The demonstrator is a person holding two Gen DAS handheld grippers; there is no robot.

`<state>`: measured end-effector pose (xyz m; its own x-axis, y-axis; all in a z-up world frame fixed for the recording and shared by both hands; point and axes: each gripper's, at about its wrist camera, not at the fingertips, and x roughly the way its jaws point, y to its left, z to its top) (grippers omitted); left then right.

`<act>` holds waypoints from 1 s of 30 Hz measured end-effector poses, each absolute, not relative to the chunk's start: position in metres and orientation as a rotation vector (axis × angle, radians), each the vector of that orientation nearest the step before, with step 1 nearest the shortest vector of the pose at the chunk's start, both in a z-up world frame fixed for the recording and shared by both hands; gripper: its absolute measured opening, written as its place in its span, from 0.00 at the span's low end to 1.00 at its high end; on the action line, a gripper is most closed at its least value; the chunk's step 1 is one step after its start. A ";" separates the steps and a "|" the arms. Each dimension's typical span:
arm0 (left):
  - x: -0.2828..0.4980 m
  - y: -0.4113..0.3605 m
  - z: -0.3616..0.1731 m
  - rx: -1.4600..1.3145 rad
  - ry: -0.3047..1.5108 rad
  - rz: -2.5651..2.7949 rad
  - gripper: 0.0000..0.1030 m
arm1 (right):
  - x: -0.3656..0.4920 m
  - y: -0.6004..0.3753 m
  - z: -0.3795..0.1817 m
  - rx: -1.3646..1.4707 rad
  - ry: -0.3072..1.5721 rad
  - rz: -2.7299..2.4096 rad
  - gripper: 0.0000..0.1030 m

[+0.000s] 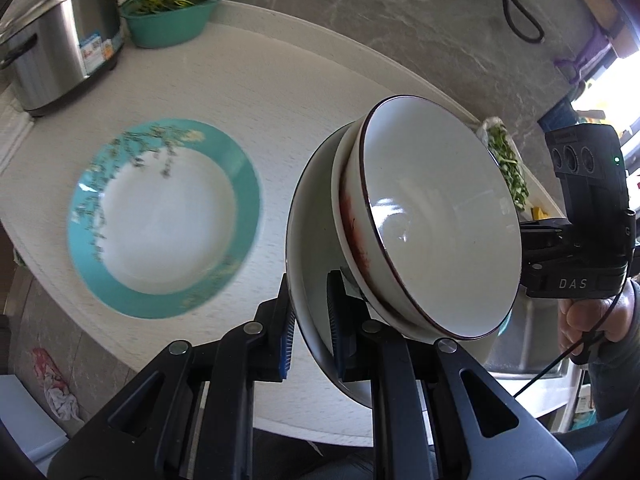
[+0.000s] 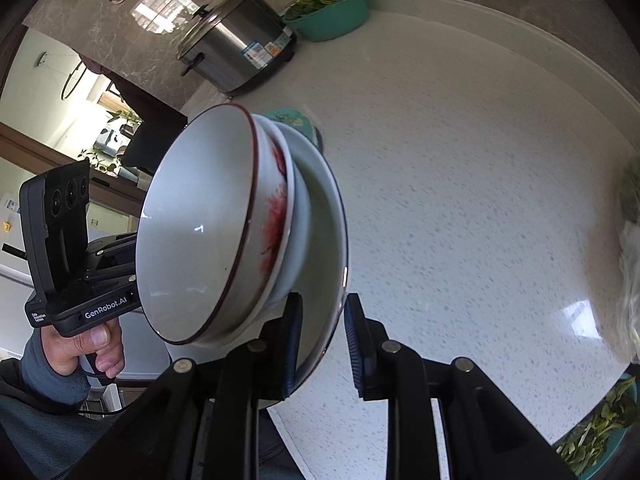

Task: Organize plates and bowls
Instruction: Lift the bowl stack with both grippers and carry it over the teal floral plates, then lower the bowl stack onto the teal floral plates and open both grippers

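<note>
A stack of white bowls (image 1: 436, 220) is held above the counter between both grippers; the top bowl has a dark red rim and a red pattern outside, and it nests in a wider white bowl (image 1: 308, 216). My left gripper (image 1: 310, 320) is shut on the wide bowl's rim. In the right wrist view my right gripper (image 2: 320, 344) is shut on the opposite rim of the same stack (image 2: 208, 232). A white plate with a teal border (image 1: 160, 216) lies flat on the white counter (image 1: 280, 100), left of the stack.
A steel pot with a lid (image 1: 56, 40) and a teal basin of greens (image 1: 168, 16) stand at the counter's back left. More greens (image 1: 508, 160) lie at the right behind the stack. A sink (image 1: 524, 340) sits at the right.
</note>
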<state>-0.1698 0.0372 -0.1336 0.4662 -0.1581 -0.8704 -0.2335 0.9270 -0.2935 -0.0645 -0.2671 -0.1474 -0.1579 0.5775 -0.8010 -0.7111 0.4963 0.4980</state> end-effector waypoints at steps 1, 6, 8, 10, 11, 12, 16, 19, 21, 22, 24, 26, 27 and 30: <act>-0.172 0.046 -0.131 -0.404 1.091 0.055 0.12 | -0.066 -0.258 -0.146 -0.138 1.307 1.142 0.24; -0.179 0.086 -0.125 -0.414 1.079 0.085 0.12 | -0.068 -0.214 -0.141 -0.158 1.305 1.177 0.24; -0.182 0.102 -0.125 -0.417 1.077 0.095 0.12 | -0.068 -0.200 -0.141 -0.166 1.307 1.186 0.24; -0.185 0.119 -0.127 -0.421 1.079 0.101 0.12 | -0.068 -0.179 -0.142 -0.179 1.312 1.195 0.24; -0.190 0.127 -0.126 -0.423 1.080 0.104 0.12 | -0.068 -0.173 -0.143 -0.182 1.314 1.197 0.24; -0.191 0.133 -0.127 -0.425 1.081 0.107 0.12 | -0.067 -0.165 -0.145 -0.186 1.318 1.200 0.24; -0.195 0.163 -0.135 -0.431 1.089 0.118 0.12 | -0.066 -0.132 -0.152 -0.196 1.334 1.208 0.24; -0.195 0.182 -0.139 -0.433 1.095 0.119 0.12 | -0.064 -0.112 -0.158 -0.200 1.344 1.210 0.24; -0.192 0.197 -0.145 -0.433 1.100 0.117 0.12 | -0.062 -0.101 -0.161 -0.199 1.350 1.209 0.24; -0.191 0.201 -0.147 -0.432 1.103 0.116 0.12 | -0.060 -0.096 -0.164 -0.196 1.356 1.207 0.24; -0.187 0.211 -0.153 -0.429 1.109 0.115 0.12 | -0.058 -0.085 -0.170 -0.195 1.366 1.200 0.24; -0.184 0.222 -0.162 -0.425 1.114 0.113 0.12 | -0.056 -0.078 -0.176 -0.194 1.375 1.194 0.24; -0.182 0.225 -0.166 -0.423 1.119 0.112 0.12 | -0.055 -0.075 -0.179 -0.194 1.380 1.190 0.24; -0.179 0.232 -0.178 -0.421 1.136 0.106 0.12 | -0.052 -0.067 -0.191 -0.197 1.396 1.177 0.24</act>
